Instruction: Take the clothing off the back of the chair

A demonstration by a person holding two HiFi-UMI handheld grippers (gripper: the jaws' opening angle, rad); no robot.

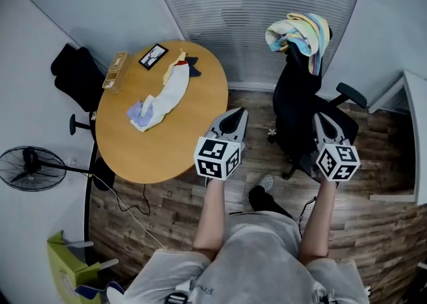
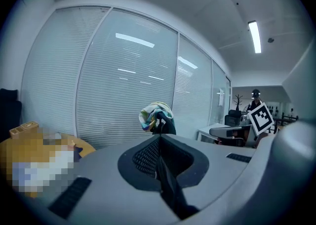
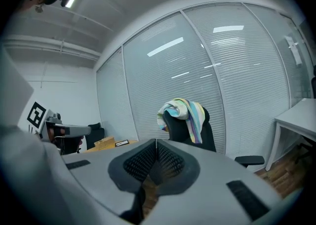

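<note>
Both grippers are empty with jaws fully together. The left gripper (image 1: 233, 117) is at lower centre of the head view, the right gripper (image 1: 325, 121) to its right. In each gripper view the ribbed dark pads (image 2: 146, 157) sit face to face with nothing between. The chair (image 1: 300, 106) is just past the right gripper, right of centre: black, padded or mesh back, hard armrests, wheeled base on a wood-look floor (image 1: 373, 229). The clothing (image 1: 300, 35) is at upper right, draped over the top of the chair back and well apart from both grippers. It's a thin fabric in pastel stripes of yellow, teal, pink and white, bunched into a lump on top with one tail hanging down the side. Looks light, soft and floppy with zero stiffness, so it'll sag and trail once lifted. Not fragile, probably not slippery against ribbed pads. Best hold is the thick bunch on top where the folds stack; the second gripper could take the hanging tail. I'd lift up and off, since a sideways pull would likely roll or swivel the chair or snag on the top edge. The jaws need opening first. To the left is a round wood-top table (image 1: 167, 149), with slatted blinds (image 1: 253, 3) at the back.
</note>
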